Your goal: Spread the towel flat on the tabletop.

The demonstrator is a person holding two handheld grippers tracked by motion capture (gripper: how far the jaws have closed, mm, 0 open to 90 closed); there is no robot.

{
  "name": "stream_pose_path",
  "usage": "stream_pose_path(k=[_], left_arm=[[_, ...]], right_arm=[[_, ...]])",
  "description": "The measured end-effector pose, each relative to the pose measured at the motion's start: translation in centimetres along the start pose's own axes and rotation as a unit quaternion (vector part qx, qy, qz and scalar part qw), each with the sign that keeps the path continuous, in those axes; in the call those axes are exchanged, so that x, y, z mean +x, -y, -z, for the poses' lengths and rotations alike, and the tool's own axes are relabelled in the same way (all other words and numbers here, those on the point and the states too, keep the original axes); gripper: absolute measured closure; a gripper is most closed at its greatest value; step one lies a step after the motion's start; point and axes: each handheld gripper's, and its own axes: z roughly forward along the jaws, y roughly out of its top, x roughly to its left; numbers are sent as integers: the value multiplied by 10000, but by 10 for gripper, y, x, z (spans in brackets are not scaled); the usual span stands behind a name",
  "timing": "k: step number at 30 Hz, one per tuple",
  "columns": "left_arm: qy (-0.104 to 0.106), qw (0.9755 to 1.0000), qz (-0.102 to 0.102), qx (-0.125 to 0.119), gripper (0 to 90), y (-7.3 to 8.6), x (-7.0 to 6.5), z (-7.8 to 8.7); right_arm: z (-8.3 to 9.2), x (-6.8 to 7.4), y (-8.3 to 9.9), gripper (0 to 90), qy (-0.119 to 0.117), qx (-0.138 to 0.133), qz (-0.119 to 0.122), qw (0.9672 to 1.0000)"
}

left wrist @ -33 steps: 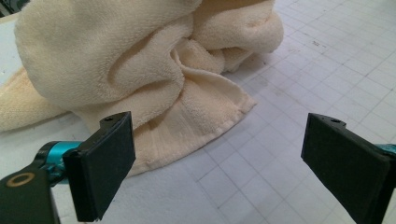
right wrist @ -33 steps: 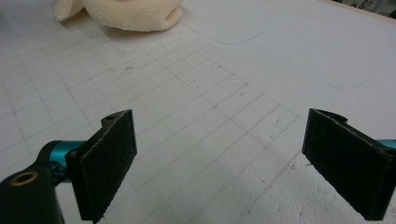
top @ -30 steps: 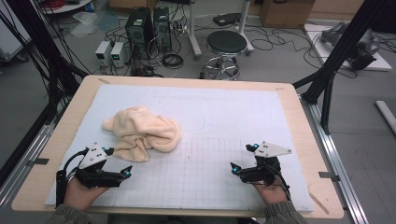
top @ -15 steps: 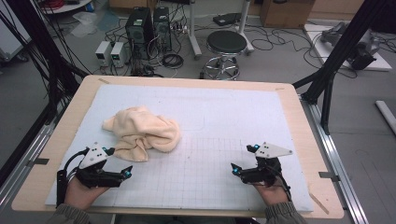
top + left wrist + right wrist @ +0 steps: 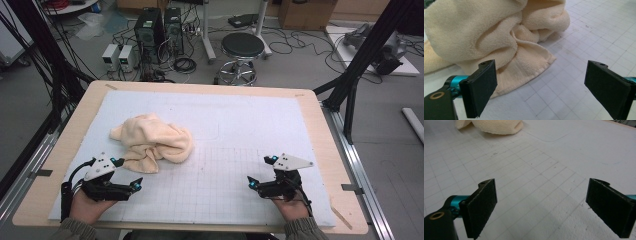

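Nothing's rly moved vs a sec ago: towel (image 5: pixel 152 142) is in the same crumpled heap on the left half of the worktop (image 5: pixel 310 107). Left hand-held gripper (image 5: pixel 131 184) sits just beside its near hem, jaws spread wide, holding nothing. Right hand-held gripper (image 5: pixel 256 181) is well apart from it, also released. Imo the grab hasn't started yet, left one prob goes first.

grey floor (image 5: pixel 300 60) | black stool (image 5: pixel 242 46) | PC towers (image 5: pixel 157 25) | cables (image 5: pixel 295 47)
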Motion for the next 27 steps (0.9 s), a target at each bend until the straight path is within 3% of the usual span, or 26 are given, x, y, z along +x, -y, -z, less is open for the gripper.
stream_pose_path(k=[20, 27], left_arm=[[20, 9999, 41, -127, 119, -3, 1, 3], [20, 9994, 238, -264, 123, -14, 6, 1]], right_arm=[[0, 1, 0, 92, -43, 4, 11, 10000], [-1, 2, 1, 92, -85, 37, 3, 10000]])
